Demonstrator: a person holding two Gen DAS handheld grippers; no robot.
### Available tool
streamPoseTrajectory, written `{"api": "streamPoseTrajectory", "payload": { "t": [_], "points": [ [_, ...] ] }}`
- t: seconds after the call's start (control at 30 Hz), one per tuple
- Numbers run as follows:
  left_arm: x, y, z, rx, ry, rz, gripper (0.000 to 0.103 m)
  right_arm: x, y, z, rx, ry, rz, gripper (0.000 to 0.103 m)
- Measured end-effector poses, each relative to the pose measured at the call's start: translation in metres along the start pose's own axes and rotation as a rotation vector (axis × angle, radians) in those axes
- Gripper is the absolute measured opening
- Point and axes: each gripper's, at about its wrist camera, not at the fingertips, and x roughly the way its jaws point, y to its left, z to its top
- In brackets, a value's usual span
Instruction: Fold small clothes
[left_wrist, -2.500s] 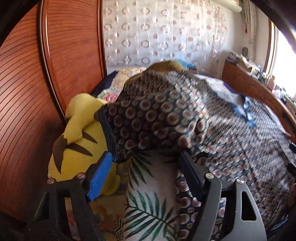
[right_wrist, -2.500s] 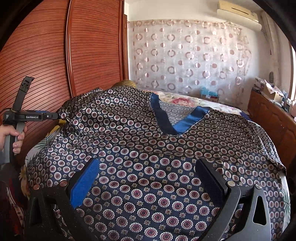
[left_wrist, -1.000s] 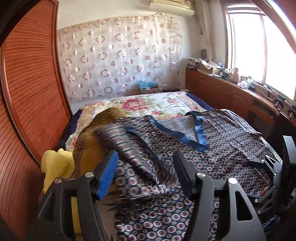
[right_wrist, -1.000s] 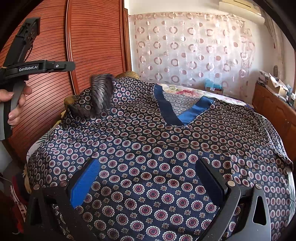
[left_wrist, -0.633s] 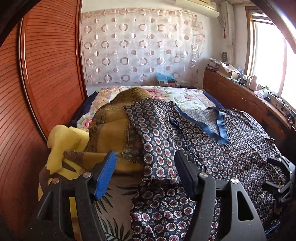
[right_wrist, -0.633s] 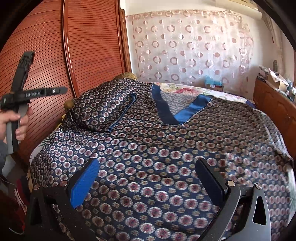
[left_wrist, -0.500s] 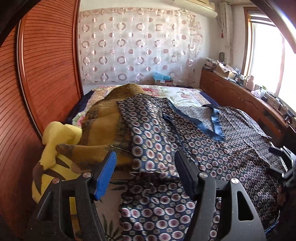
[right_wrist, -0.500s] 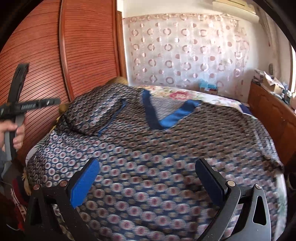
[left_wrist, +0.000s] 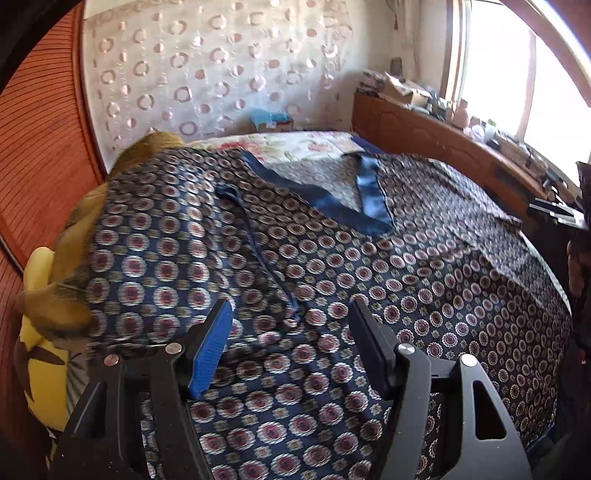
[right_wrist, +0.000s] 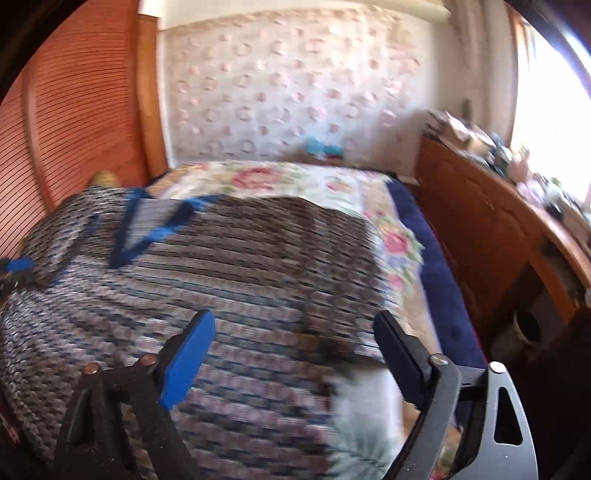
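A navy shirt with a circle print (left_wrist: 332, 266) lies spread face up on the bed, its blue V-neck trim (left_wrist: 369, 199) toward the far end. Its left sleeve (left_wrist: 177, 236) is folded inward across the chest. My left gripper (left_wrist: 290, 325) is open and empty, just above the shirt's lower left part. In the blurred right wrist view the shirt (right_wrist: 229, 266) fills the left and middle. My right gripper (right_wrist: 295, 339) is open and empty above the shirt's right edge.
A yellow plush toy (left_wrist: 40, 354) and a brown cushion (left_wrist: 92, 206) lie by the wooden wardrobe (left_wrist: 33, 155) at left. A floral bedspread (right_wrist: 295, 181) covers the bed. A wooden cabinet (right_wrist: 498, 221) with clutter runs along the right under the window.
The left gripper has let go of the sleeve, which now lies folded across the chest, and moved lower over the shirt. The right gripper swung right toward the shirt's right edge.
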Motion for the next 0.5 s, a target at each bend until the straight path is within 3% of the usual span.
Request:
{"api": "streamPoseTrajectory", "payload": {
  "t": [0.23, 0.5],
  "points": [
    [0.024, -0.018, 0.007, 0.026, 0.055, -0.016, 0.066, 0.021, -0.055, -0.011, 0.136, 0.104, -0.002, 0.068],
    [0.049, -0.026, 0.009, 0.047, 0.116, -0.006, 0.066, 0.044, -0.08, 0.003, 0.272, 0.189, 0.071, 0.037]
  ]
}}
